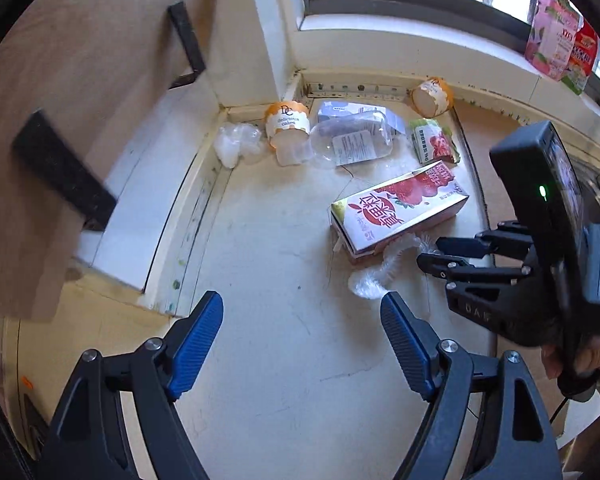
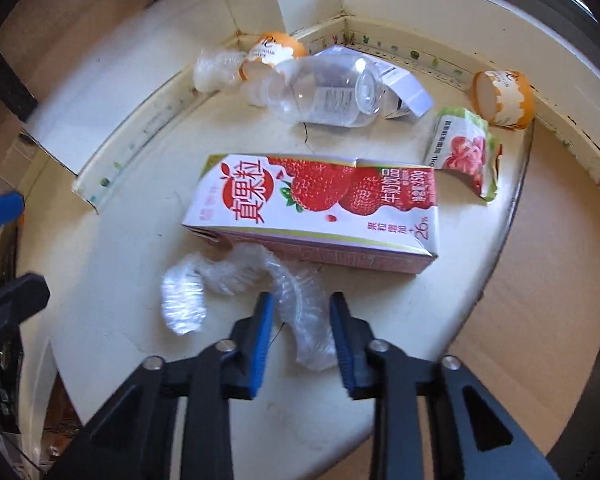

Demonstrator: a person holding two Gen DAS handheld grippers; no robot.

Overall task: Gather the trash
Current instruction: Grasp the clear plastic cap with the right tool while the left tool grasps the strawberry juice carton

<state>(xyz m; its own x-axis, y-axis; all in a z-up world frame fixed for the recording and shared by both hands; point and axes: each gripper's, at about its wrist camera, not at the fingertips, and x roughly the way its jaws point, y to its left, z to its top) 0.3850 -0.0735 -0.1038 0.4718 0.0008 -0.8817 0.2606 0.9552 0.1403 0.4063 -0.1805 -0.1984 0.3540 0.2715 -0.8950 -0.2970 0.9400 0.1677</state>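
Note:
Trash lies on a cream counter. A strawberry milk carton lies flat in the middle; it also shows in the left wrist view. A crumpled clear plastic wrap lies in front of it. My right gripper is open, its fingers on either side of one end of the wrap. My left gripper is open and empty above bare counter. Behind lie a clear plastic bottle, two orange paper cups and a torn strawberry packet.
Another clear plastic wad sits in the back left corner. A white paper slip lies by the bottle. Cartons stand on the window sill. A wooden panel with black brackets is at the left. Brown board borders the counter at the right.

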